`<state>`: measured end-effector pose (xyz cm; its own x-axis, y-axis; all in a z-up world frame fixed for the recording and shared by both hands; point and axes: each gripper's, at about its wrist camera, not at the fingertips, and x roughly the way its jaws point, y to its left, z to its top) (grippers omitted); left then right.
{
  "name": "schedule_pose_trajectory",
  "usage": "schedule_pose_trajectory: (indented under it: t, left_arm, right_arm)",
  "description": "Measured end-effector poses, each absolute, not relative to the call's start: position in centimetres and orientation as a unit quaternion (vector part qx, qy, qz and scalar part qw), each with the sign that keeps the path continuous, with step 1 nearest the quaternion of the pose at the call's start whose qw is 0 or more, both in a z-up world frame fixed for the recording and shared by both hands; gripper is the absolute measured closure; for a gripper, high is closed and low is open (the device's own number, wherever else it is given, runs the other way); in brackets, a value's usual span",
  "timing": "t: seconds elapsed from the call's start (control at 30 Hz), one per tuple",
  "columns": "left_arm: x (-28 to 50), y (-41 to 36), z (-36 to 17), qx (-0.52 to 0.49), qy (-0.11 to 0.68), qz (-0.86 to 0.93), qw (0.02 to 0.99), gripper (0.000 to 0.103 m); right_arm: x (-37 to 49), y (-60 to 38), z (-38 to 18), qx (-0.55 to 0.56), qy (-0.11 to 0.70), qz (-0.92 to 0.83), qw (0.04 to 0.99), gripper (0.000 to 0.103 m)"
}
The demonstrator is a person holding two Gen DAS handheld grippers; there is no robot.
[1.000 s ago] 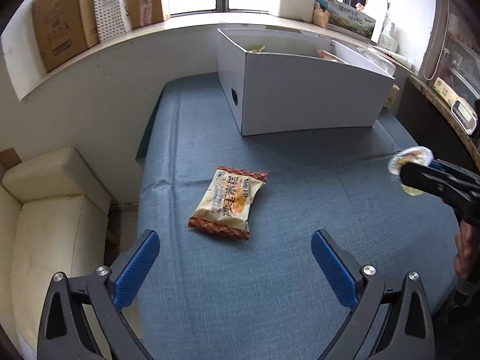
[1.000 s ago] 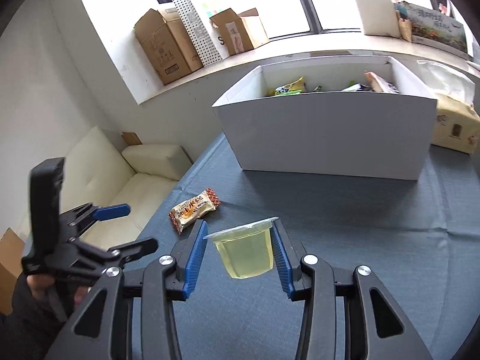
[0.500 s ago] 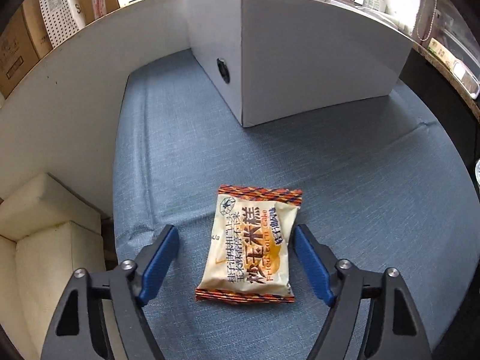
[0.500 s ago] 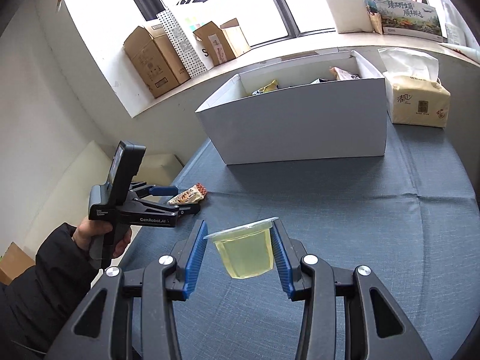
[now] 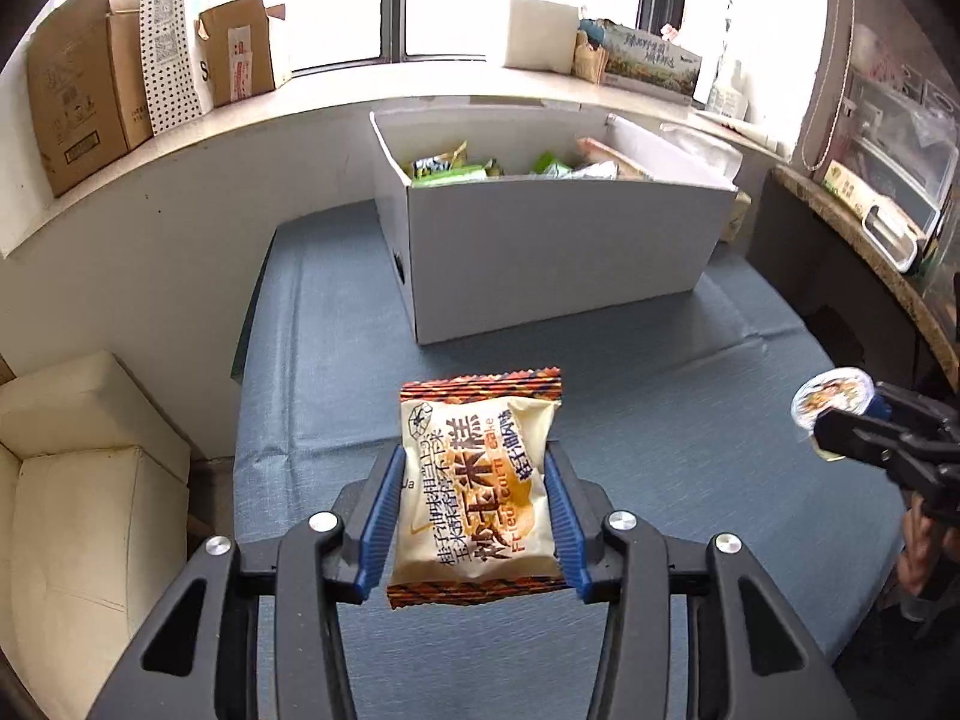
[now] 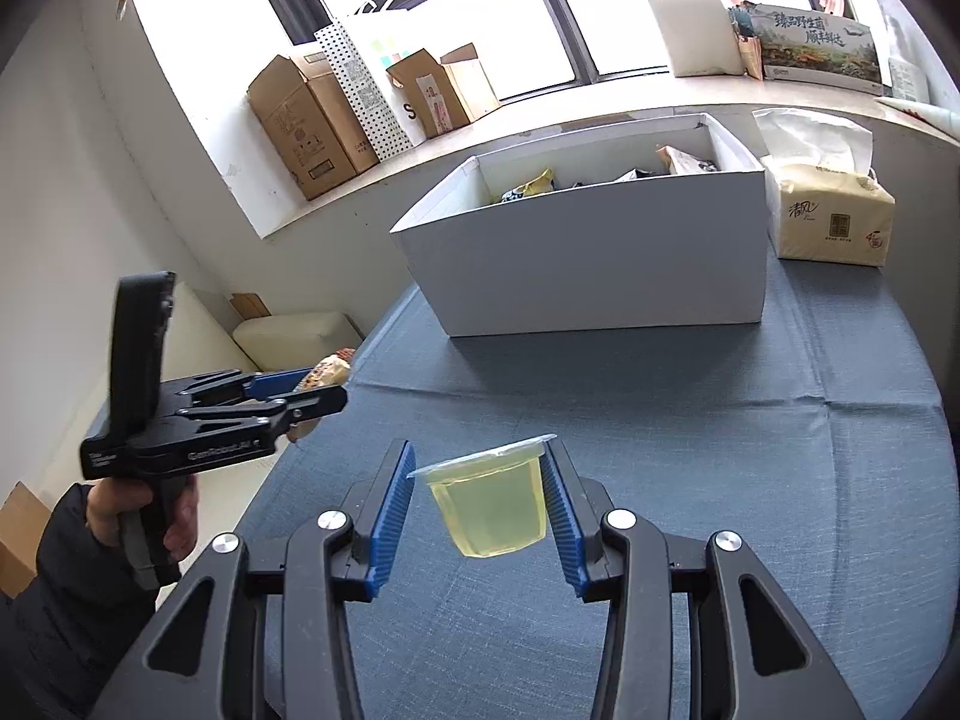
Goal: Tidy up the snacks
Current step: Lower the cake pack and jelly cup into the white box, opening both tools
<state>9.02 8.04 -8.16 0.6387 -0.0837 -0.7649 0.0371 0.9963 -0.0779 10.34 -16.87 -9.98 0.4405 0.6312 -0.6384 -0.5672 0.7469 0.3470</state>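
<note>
Both grippers loaded, carry step of the task; nothing set down yet. Nearest, left wrist view: left gripper point(image 5: 474, 516) clamped on the corn-cake packet point(image 5: 477, 480), blue pads point(image 5: 379, 519) pressing its two long sides, packet face-up and held clear of the blue tablecloth point(image 5: 660, 420), its upper serrated seal projecting past the fingertips. Right wrist view: right gripper point(image 6: 480, 501) clamped on the jelly cup point(image 6: 492, 495), pads against the cup wall just under the foil rim, cup upright, slightly tilted, also off the cloth. Mid field: each tool shows in the other's view, left one toward the cloth's left edge, right one toward its right edge, well apart. Far field: white box point(image 5: 558, 252) stands open-topped at the far edge of the cloth, several snack packs already inside; tissue pack point(image 6: 831, 219) just beside its right wall; cardboard cartons point(image 6: 312, 120) on the window ledge behind. Judged next move: bring each load fwd and up over the box's near wall, then part the jaws w/ the item above the interior. Needs enough height to clear the rim; packet is limp, so may swing; cup should stay upright.
</note>
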Motion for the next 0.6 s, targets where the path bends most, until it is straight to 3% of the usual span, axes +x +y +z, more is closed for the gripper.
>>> schedule_pose_trajectory:
  t: [0.17, 0.37, 0.6]
  left_arm:
    - [10.6, 5.2, -2.7, -0.018, 0.378, -0.045, 0.924, 0.053]
    - [18.3, 4.1, 2.3, -0.026, 0.349, -0.042, 0.936, 0.053]
    - [28.2, 6.2, 1.4, -0.074, 0.385, -0.018, 0.920, 0.052]
  right_arm:
    - [12.3, -18.5, -7.5, 0.049, 0.370, 0.340, 0.863, 0.056]
    - [18.1, -18.7, -2.2, 0.049, 0.328, 0.325, 0.886, 0.056]
    - [29.3, -15.7, 0.6, 0.075, 0.333, 0.291, 0.894, 0.056]
